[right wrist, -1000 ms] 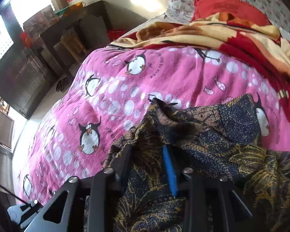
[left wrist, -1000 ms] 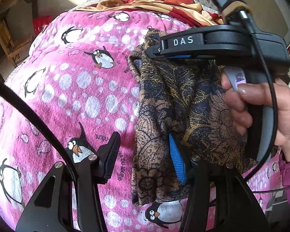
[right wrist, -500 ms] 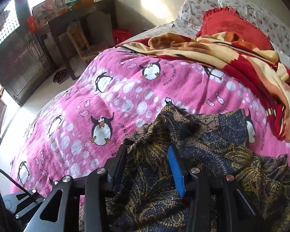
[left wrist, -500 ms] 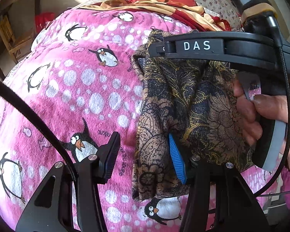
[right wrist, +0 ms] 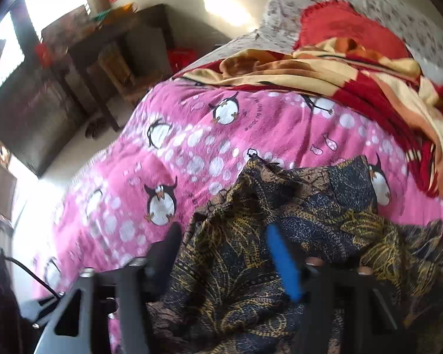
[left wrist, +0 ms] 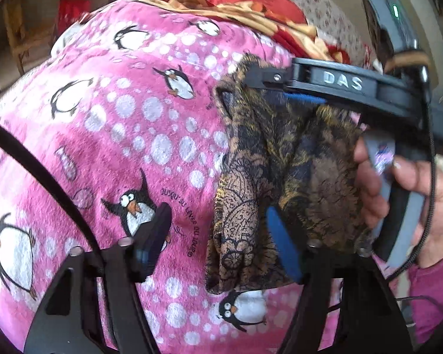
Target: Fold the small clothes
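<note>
Garment (left wrist: pixel 280 177) lies between both grippers' opening fingers (left wrist: pixel 283 253), unpinched.

A home bedroom: a bed under a pink fleece penguin-print blanket (right wrist: pixel 209 159), a rumpled red-and-yellow blanket (right wrist: pixel 354 70) upper right, floral pillows (right wrist: pixel 289 8) behind, dark wooden furniture (right wrist: pixel 112 44) upper left.

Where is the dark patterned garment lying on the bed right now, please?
In the left wrist view, the dark patterned garment lies right of centre on the pink penguin blanket, below the red and yellow blanket.
</note>
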Action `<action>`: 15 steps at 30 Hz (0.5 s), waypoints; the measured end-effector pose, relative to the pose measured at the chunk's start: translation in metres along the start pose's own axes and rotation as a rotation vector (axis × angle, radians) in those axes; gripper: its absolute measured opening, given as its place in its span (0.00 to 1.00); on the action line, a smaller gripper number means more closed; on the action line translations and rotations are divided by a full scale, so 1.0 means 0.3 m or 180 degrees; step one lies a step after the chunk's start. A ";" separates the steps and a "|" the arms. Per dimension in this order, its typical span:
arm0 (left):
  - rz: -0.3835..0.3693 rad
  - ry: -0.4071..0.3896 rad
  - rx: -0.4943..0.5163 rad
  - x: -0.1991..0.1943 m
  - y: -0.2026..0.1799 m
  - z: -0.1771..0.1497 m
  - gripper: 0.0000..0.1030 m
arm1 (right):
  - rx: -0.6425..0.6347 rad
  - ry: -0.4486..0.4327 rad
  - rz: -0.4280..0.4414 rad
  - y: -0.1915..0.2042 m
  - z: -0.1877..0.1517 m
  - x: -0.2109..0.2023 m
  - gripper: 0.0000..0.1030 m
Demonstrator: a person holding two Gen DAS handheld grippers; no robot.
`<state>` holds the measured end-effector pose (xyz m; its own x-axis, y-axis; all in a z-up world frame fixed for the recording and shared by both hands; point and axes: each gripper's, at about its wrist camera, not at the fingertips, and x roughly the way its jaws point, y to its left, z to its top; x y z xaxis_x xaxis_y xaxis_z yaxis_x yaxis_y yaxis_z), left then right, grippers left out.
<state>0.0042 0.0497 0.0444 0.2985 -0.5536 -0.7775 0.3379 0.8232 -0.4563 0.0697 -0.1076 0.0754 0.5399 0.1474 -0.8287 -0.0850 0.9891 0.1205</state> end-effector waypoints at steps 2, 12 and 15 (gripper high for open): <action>0.0001 -0.0001 -0.0029 -0.005 0.008 -0.001 0.67 | 0.0056 0.0044 0.0036 0.001 0.005 0.013 0.65; 0.0115 0.0036 0.0095 0.009 0.011 -0.013 0.67 | -0.0376 0.0407 -0.0468 0.102 -0.023 0.189 0.50; 0.0086 0.0035 0.0184 0.011 -0.011 0.002 0.67 | -0.0332 0.0275 -0.0283 0.062 -0.025 0.131 0.15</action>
<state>0.0045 0.0450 0.0436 0.2985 -0.5296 -0.7940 0.3809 0.8289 -0.4097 0.0831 -0.0834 0.0411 0.4756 0.0538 -0.8780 -0.1291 0.9916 -0.0092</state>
